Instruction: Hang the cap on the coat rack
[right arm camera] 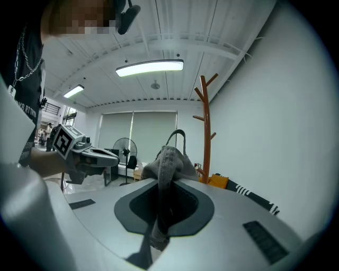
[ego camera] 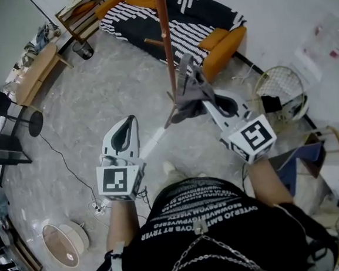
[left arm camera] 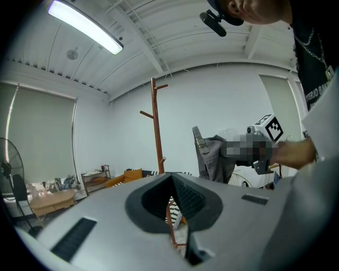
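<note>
1. Head view: the cap (ego camera: 190, 93), grey cloth, hangs in the air from your right gripper (ego camera: 209, 101), just beside the coat rack (ego camera: 165, 44) pole on its right side. It is on no peg yet.
2. Right gripper view: the jaws are nearly closed, pinched on a fold of the cap's edge. The cloth runs down between the pads and bunches above them. With fabric this thin, a tight pinch makes sense, since it guards against the cap sliding out.
3. The rear strap (right arm camera: 178, 138) stands up as a free loop above the grip. My read is that you grip low on the cap so this loop is clear to go over a peg.
4. Your left gripper (ego camera: 128, 125) sits to the lower left of the pole, apart from the cap. In the left gripper view its jaw tips are drawn together with nothing held; only the rack and sofa show past them. It is probably a spare hand to steady or spread the cap.
5. The rack is a slim brown pole rising from the floor (ego camera: 95, 97). Its forked pegs (right arm camera: 204, 87) are near the top, higher than the cap in both gripper views. My judgement is that you need to lift before hooking.
6. Beyond the rack, a striped sofa (ego camera: 165, 14) with orange cushions stands by the wall, and a fan (ego camera: 2, 105) is at the floor's left edge.
7. Risk: the loop may sag shut or skip off the peg tip.
</note>
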